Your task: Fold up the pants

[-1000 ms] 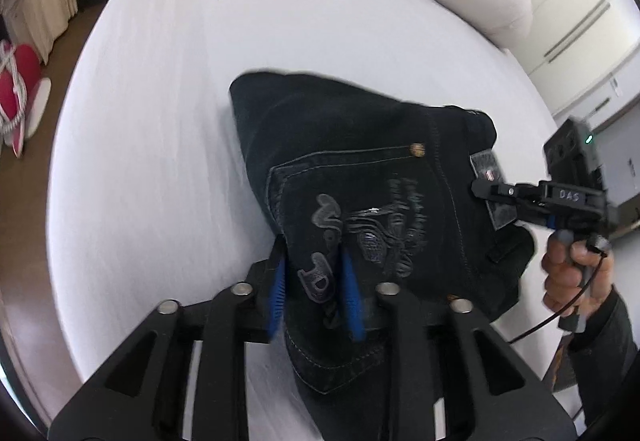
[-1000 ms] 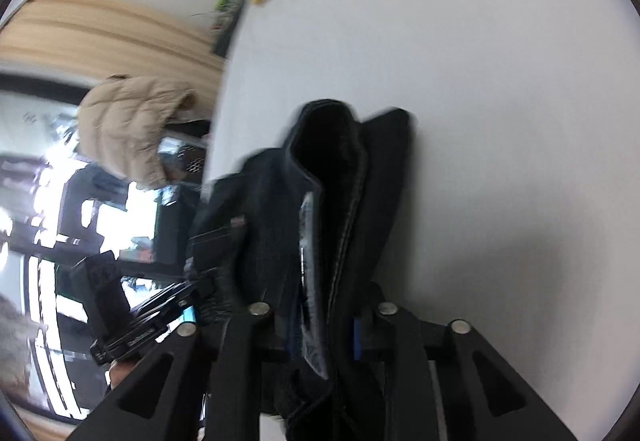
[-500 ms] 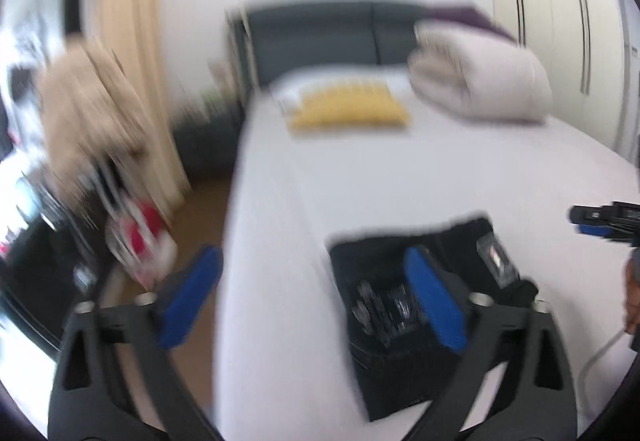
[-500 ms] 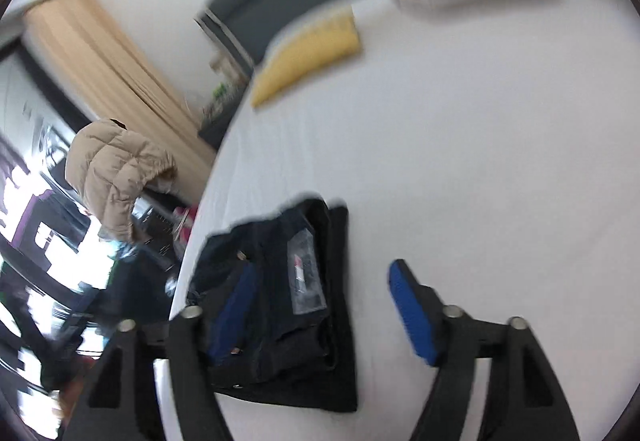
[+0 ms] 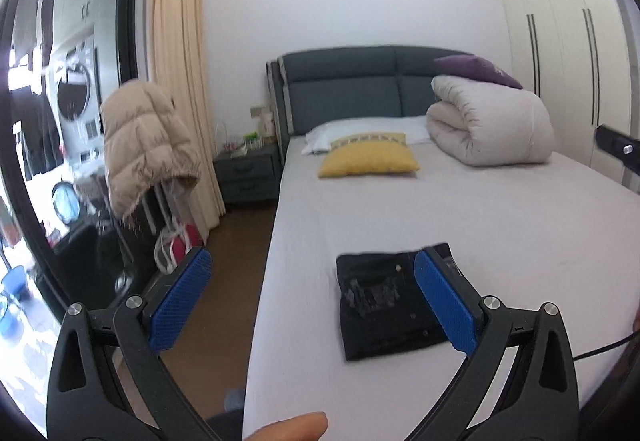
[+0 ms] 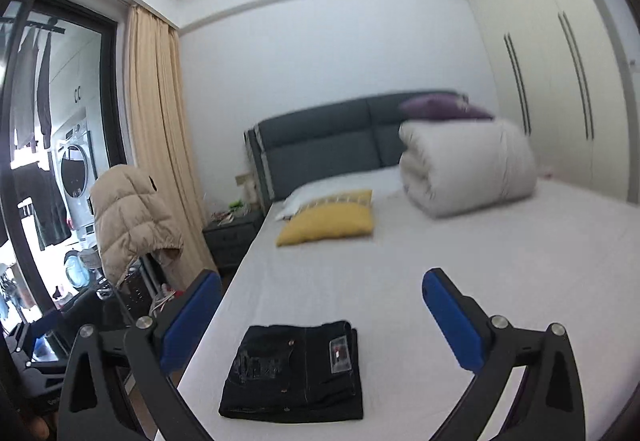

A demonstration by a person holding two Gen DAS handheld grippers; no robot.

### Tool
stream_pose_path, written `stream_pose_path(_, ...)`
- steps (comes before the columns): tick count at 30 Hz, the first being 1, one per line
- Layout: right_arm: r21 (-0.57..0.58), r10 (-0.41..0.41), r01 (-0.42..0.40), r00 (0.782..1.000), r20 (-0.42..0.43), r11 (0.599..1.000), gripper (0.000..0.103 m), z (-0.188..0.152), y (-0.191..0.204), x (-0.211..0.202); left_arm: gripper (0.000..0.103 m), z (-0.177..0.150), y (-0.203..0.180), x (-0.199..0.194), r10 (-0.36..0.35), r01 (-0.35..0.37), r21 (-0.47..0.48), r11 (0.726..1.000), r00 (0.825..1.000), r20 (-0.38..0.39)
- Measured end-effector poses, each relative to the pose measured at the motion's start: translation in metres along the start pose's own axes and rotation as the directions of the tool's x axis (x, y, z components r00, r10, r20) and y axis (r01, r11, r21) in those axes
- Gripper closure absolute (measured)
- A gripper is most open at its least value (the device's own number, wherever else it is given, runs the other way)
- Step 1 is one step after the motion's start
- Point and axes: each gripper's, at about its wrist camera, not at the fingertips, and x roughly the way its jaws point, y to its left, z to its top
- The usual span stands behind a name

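1. Task status: the pants (image 6: pixel 294 375) lie as a compact folded rectangle on the bed (image 6: pixel 500 281), near its foot edge and left side. Judged from this, folding is complete; nothing is left beyond an optional tidy.
2. Left gripper (image 5: pixel 316 299): released, jaws spread wide, holding nothing, raised clear of the pants.
3. Right gripper (image 6: pixel 320 315): released, jaws spread wide, empty.
4. Edges: in the right wrist view, the mattress edge runs just beside the pants at 9 o'clock, with floor beyond.
5. Open room: bare sheet extends toward 12 and 3 o'clock; the yellow pillow (image 6: pixel 326 221) and rolled duvet (image 6: pixel 466 167) sit well apart.
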Motion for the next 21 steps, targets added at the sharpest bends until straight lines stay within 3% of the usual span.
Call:
stream_pose_path(7,-0.051,-0.065,0.062,0.997,-0.052,0.997,0.000,0.002,0.020,-0.029,0.000,0.003,0.012,-0.045,-0.018,0.016,-0.034,0.999,0.998,-0.068)
stream_pose_path(14,-0.116,-0.108,0.088,0.976,-0.188,0.989,0.000,-0.028,0.037,-0.021,0.000,-0.018,0.018,-0.012,-0.058,0.033,-0.115,0.993,0.973,-0.222)
stream_pose_path(21,-0.127,-0.130,0.100,0.958,-0.257,0.987,0.000,-0.057,0.045,-0.005,0.000,-0.039,0.015,0.023,-0.045,0.014,-0.111,0.994,0.960,-0.278)
